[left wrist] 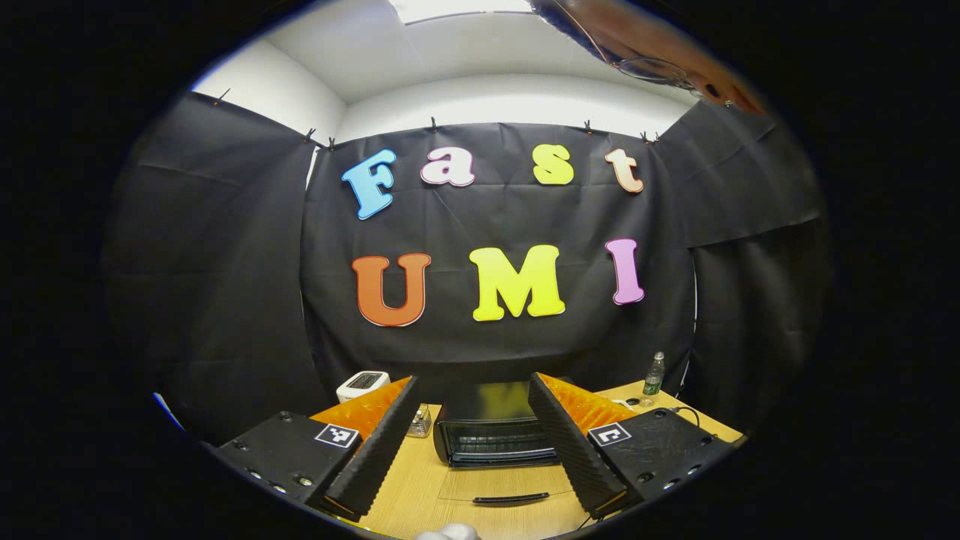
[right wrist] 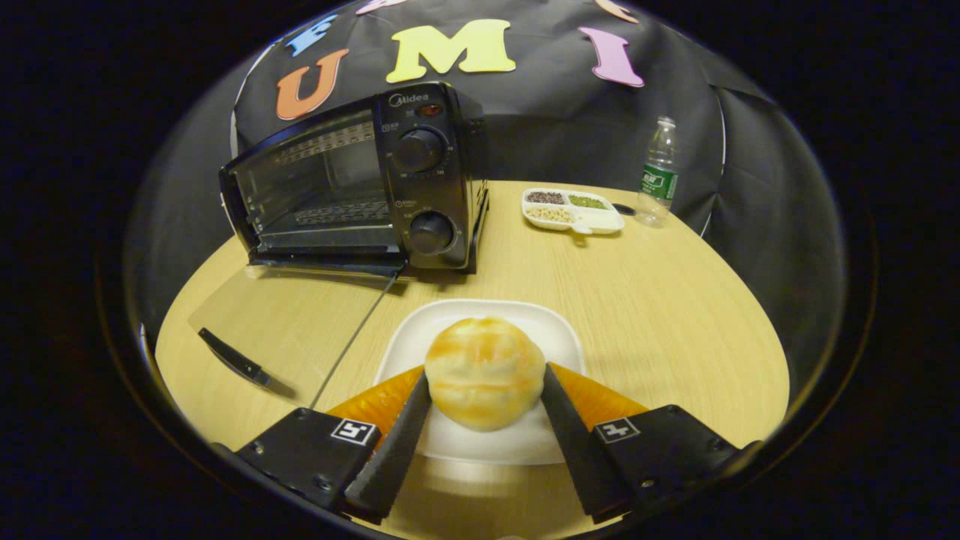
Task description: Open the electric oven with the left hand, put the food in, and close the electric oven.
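The oven (right wrist: 352, 187), badged Midea, stands open and empty, the right gripper (right wrist: 486, 409) clamps the bun (right wrist: 484, 373) over its plate (right wrist: 555, 330), and the left gripper (left wrist: 472, 442) gapes.

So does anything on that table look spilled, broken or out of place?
Nothing stands out. The oven door lies folded flat on the table, as the task needs. The bun sits on its plate between the right gripper fingers. The bottle stands upright.
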Demonstrator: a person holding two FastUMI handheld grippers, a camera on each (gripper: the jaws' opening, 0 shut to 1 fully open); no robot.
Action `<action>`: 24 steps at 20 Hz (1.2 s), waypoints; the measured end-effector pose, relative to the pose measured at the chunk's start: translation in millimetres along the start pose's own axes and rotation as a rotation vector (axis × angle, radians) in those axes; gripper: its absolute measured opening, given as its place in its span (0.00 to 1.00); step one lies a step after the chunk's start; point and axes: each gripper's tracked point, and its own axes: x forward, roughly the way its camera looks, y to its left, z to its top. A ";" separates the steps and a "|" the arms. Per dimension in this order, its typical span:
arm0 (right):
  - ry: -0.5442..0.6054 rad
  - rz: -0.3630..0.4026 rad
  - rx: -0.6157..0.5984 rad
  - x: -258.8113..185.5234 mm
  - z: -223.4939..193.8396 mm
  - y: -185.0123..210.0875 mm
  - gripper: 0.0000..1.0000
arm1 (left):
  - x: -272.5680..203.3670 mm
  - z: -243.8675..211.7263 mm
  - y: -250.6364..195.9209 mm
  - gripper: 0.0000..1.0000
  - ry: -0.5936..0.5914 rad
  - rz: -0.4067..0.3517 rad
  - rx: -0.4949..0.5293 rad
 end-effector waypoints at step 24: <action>-0.011 0.488 0.689 3.8 104.2 201.7 0.75 | -4.9 -25.6 32.9 0.95 0.056 0.009 0.021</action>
